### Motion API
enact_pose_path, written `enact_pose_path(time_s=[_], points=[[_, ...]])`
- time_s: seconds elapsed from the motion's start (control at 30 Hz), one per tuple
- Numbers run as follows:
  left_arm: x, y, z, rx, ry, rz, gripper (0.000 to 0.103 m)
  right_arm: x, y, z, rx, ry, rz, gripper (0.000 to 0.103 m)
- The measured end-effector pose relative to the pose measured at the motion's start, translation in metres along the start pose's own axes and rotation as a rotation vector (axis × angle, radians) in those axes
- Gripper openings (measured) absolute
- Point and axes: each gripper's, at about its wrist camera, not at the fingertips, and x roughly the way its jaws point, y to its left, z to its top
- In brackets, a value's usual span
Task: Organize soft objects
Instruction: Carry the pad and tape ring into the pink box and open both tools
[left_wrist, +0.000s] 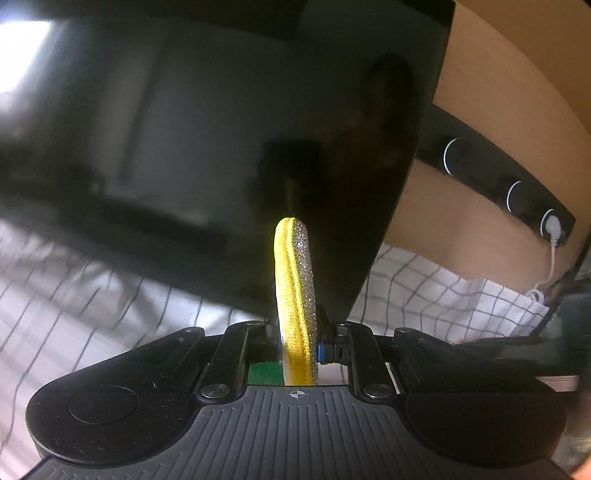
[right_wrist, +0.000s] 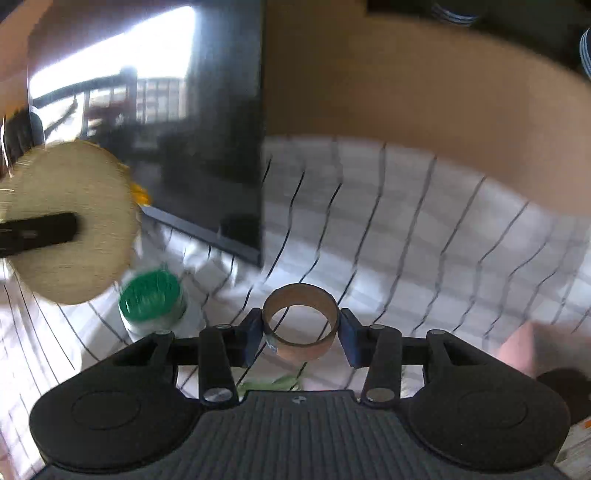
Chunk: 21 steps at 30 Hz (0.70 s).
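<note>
My left gripper is shut on a round yellow sponge pad with a glittery silver face, held edge-on and upright in front of a dark monitor screen. The same pad shows face-on at the left of the right wrist view, with the left gripper's finger across it. My right gripper is shut on a brown cardboard tape roll, held above the checked cloth.
A green-lidded jar stands on the checked cloth below the pad. The monitor stands behind it. A black power strip with a white plug runs along the tan wall. A pink object lies at the right.
</note>
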Motion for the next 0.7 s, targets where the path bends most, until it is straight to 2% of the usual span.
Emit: enact_pose_path(time_s=[0.13, 0.33, 0.53, 0.7], points=[[0.021, -0.025, 0.022, 0.020, -0.001, -0.017, 0.018, -0.041, -0.035, 0.013, 0.034, -0.065, -0.051, 0.044], [0.034, -0.084, 0.037, 0.068, -0.018, -0.098, 0.018, -0.096, -0.100, 0.011, 0.083, -0.154, -0.176, 0.044], [0.049, -0.159, 0.040, 0.121, 0.002, -0.233, 0.018, -0.143, -0.156, -0.008, 0.138, -0.223, -0.285, 0.044], [0.070, -0.222, 0.033, 0.144, 0.054, -0.350, 0.018, -0.169, -0.191, -0.028, 0.147, -0.251, -0.379, 0.044]])
